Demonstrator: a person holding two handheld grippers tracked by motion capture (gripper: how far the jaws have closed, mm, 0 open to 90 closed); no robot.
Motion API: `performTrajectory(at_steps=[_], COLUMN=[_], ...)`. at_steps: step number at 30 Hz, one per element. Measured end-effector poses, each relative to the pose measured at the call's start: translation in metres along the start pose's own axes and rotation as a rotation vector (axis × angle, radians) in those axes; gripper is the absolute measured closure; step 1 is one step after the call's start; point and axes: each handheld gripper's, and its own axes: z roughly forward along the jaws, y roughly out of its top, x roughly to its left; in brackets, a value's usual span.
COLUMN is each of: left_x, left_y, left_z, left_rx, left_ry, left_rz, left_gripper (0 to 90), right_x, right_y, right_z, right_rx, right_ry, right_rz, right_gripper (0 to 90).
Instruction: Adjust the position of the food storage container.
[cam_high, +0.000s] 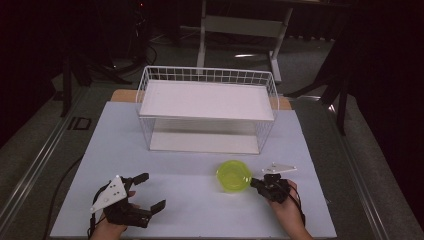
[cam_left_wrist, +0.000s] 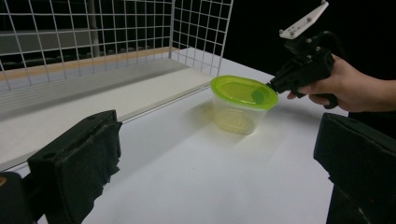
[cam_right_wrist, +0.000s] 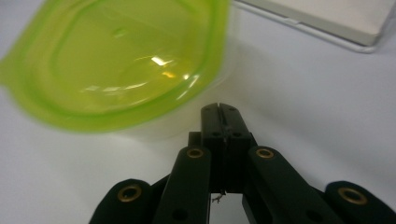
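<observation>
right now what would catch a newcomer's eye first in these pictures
The bright green-lidded tub stands out on the white table, in front of the white wire basket. The right tool, jaws shut, sits right beside the tub's lid edge. The left tool rests open at the table's near left, apart from the tub.

we see the green tub (cam_right_wrist: 116, 65) blurred and cut off at the top edge; its contents we cannot tell.

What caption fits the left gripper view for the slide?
Right gripper, jaws shut, tips at the rim of the lidded green container beside the wire basket.
</observation>
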Motion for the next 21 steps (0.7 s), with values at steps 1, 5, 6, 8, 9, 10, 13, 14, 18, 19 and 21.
performTrajectory(at_steps=[1,5,6,8,9,10,13,14,18,19,21], left_x=[0.000,0.000,0.000,0.000,0.000,0.000,0.000,0.000,-0.001,0.000,0.000], left_y=[0.000,0.000,0.000,0.000,0.000,0.000,0.000,0.000,0.000,0.000,0.000], left_z=[0.000,0.000,0.000,0.000,0.000,0.000,0.000,0.000,0.000,0.000,0.000], left_rx=[0.000,-0.001,0.000,-0.001,-0.001,-0.001,0.001,0.001,0.001,0.001,0.000], left_ry=[0.000,0.000,-0.001,-0.001,-0.001,-0.001,-0.001,-0.002,-0.002,-0.003,-0.003], left_rz=[-0.003,-0.003,-0.003,-0.004,-0.005,-0.006,-0.006,-0.005,-0.001,-0.003,-0.006], left_gripper=[1.5,1.5,1.5,1.6,1.5,1.5,1.5,1.5,1.5,1.6,1.5], right_x=[-0.003,-0.011,-0.011,-0.009,-0.006,-0.004,0.002,0.004,0.012,0.014,0.019], right_y=[0.001,0.003,0.003,0.002,0.002,0.002,0.001,0.002,0.003,0.003,0.005], right_z=[0.001,0.006,0.007,0.009,0.010,0.010,0.011,0.011,0.014,0.015,0.018], right_rx=[0.001,0.000,0.000,0.002,0.007,0.008,0.009,0.010,0.020,0.021,0.026], right_ry=[-0.005,-0.020,-0.016,-0.003,0.005,0.008,0.021,0.024,0.046,0.055,0.062], right_rz=[0.005,0.023,0.029,0.032,0.025,0.024,0.020,0.024,0.024,0.026,0.020], right_gripper=[90.0,90.0,90.0,90.0,90.0,90.0,90.0,90.0,90.0,90.0,90.0])
